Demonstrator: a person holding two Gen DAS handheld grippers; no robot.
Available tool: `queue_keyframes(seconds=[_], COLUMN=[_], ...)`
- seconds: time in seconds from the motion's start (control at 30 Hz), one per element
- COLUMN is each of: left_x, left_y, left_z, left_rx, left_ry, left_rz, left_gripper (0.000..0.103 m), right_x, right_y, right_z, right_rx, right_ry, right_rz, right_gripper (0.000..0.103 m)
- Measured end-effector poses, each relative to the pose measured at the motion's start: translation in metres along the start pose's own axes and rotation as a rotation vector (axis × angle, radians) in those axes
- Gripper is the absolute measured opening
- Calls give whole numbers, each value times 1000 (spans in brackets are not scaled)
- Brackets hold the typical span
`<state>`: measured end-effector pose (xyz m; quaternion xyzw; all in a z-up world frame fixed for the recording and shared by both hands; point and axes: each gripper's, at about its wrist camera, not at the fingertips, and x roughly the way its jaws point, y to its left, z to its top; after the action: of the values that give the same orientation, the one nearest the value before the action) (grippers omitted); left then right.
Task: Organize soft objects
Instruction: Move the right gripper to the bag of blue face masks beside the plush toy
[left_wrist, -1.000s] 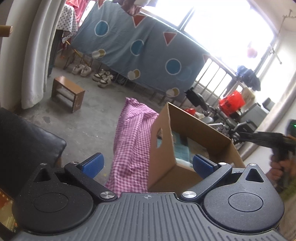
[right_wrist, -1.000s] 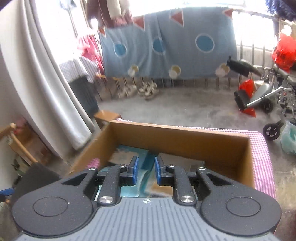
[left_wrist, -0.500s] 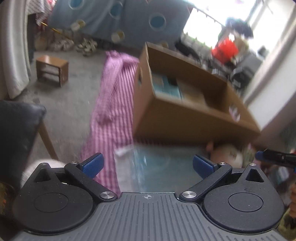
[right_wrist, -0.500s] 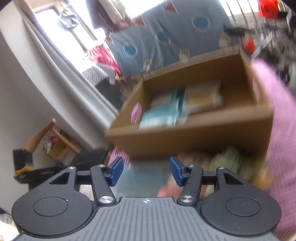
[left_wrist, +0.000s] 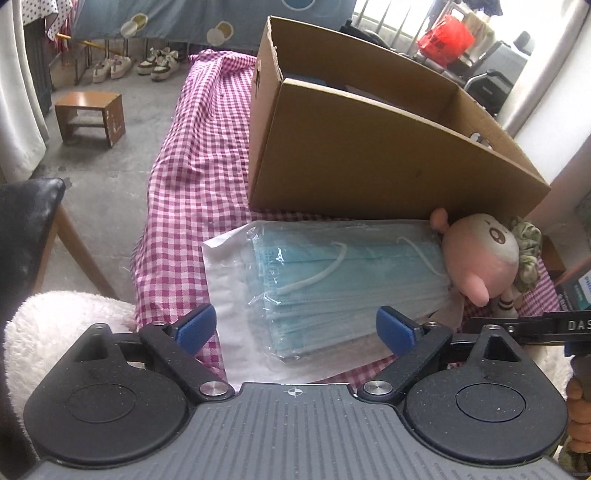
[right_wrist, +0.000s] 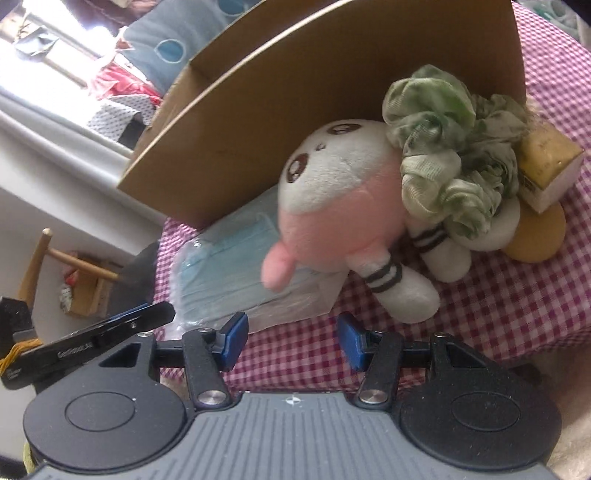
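So there's a cardboard box (left_wrist: 369, 147) sitting on a pink checked cloth (left_wrist: 199, 177), and the soft stuff is lined up along its near side. A clear pack of blue face masks (left_wrist: 332, 280) lies flat on the cloth, and a pink and white plush doll (right_wrist: 332, 206) leans on its right end. A green scrunchie (right_wrist: 443, 155) is bunched against the doll's head, right up at the box wall.

Left gripper (left_wrist: 295, 328) hangs over the mask pack, jaws wide but just closing a bit, pads not pressing on it. Right gripper (right_wrist: 291, 341) has just closed slightly, about half apart, only cloth between its jaws, near the doll's legs.
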<state>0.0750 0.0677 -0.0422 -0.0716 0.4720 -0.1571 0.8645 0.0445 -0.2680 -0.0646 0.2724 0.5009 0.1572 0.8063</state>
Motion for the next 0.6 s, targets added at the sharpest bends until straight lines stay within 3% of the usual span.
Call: queue_keyframes(seconds=[0.23,0.43,0.6], left_x=[15,15,13], left_y=[7,10,11], left_z=[1,1,-2], left_rx=[-54,-69,-80], left_ry=[45,27,43], left_rz=[-51,-83,-133], left_gripper=[76,65,63], right_x=[11,16,22], right_y=[4,6,12], right_z=[-3,1,2], right_rx=[7,17,21], right_ry=[-14,-17,-14], right_rz=[-12,-7,4], right_gripper=[55,55,55])
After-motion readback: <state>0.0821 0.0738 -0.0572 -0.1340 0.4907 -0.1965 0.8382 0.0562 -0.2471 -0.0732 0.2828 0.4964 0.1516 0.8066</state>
